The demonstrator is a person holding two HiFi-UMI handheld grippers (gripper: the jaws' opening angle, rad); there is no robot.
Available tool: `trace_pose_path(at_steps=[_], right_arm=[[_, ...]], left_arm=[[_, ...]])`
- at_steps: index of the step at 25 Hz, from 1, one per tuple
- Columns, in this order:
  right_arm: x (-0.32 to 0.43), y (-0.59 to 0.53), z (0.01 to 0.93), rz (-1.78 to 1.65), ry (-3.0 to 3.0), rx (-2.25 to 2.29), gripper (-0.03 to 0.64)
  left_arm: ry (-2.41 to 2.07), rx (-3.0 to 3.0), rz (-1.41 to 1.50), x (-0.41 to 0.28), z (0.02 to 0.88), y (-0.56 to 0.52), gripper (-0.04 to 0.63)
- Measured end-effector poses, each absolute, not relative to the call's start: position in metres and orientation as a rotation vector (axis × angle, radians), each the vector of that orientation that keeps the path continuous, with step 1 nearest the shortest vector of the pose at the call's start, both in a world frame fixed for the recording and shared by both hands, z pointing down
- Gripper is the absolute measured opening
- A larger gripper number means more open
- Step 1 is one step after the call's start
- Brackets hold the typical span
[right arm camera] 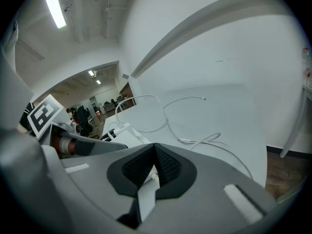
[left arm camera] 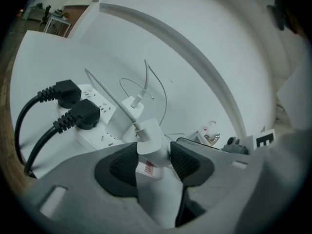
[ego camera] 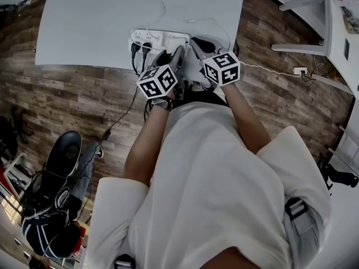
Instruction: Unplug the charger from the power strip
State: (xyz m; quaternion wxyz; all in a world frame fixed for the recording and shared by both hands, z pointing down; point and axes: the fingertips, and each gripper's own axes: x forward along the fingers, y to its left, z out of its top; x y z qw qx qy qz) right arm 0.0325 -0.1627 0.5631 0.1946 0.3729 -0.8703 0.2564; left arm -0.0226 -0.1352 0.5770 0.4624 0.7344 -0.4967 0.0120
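On the white table, a white power strip (ego camera: 150,38) (left arm camera: 95,126) carries two black plugs (left arm camera: 73,104) at its left end. A second white charger (left arm camera: 132,106) is still plugged into it. A loose white charger (left arm camera: 150,139) with its cable attached lies free of the strip, between the jaws of my left gripper (left arm camera: 153,155) (ego camera: 178,58). The pads stand beside it without squeezing it. My right gripper (right arm camera: 155,152) (ego camera: 196,46) hovers just right of the left one, shut on a thin white cable (right arm camera: 152,175) near its connector.
A loose white cable (right arm camera: 195,140) curls over the table (ego camera: 84,27) beyond the right gripper. A small clear object (left arm camera: 209,136) lies right of the strip. Black cords drop over the front table edge. A dark chair (ego camera: 61,156) stands at lower left and another socket block (ego camera: 300,70) lies on the floor.
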Motion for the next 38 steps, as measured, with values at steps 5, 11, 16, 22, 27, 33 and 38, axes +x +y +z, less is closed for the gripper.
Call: trace_pose_path(at_steps=[5, 11, 16, 22, 27, 33, 38], right_arm=[[0.033, -0.159, 0.563, 0.721, -2.432, 1.042, 0.002], [0.031, -0.158, 0.556, 0.703, -2.448, 1.040, 0.002], [0.031, -0.151, 0.547, 0.697, -2.459, 1.042, 0.002], [0.035, -0.142, 0.551, 0.693, -2.453, 1.041, 0.002], [0.037, -0.138, 0.553, 0.692, -2.444, 1.048, 0.002], [0.036, -0.132, 0.554, 0.691, -2.439, 1.031, 0.002], [0.036, -0.131, 0.558, 0.712, -2.433, 1.038, 0.002]], left_arm=[[-1.277, 1.809, 0.178, -0.026, 0.578, -0.128, 0.241], [-1.288, 1.807, 0.232, -0.030, 0.578, -0.113, 0.252], [-1.266, 1.766, 0.207, -0.032, 0.580, -0.106, 0.262], [-1.274, 1.756, 0.219, -0.039, 0.585, -0.104, 0.287], [-1.273, 1.773, 0.223, -0.040, 0.588, -0.097, 0.287], [-1.270, 1.781, 0.219, -0.040, 0.588, -0.089, 0.287], [-1.262, 1.817, 0.232, -0.032, 0.589, -0.083, 0.287]])
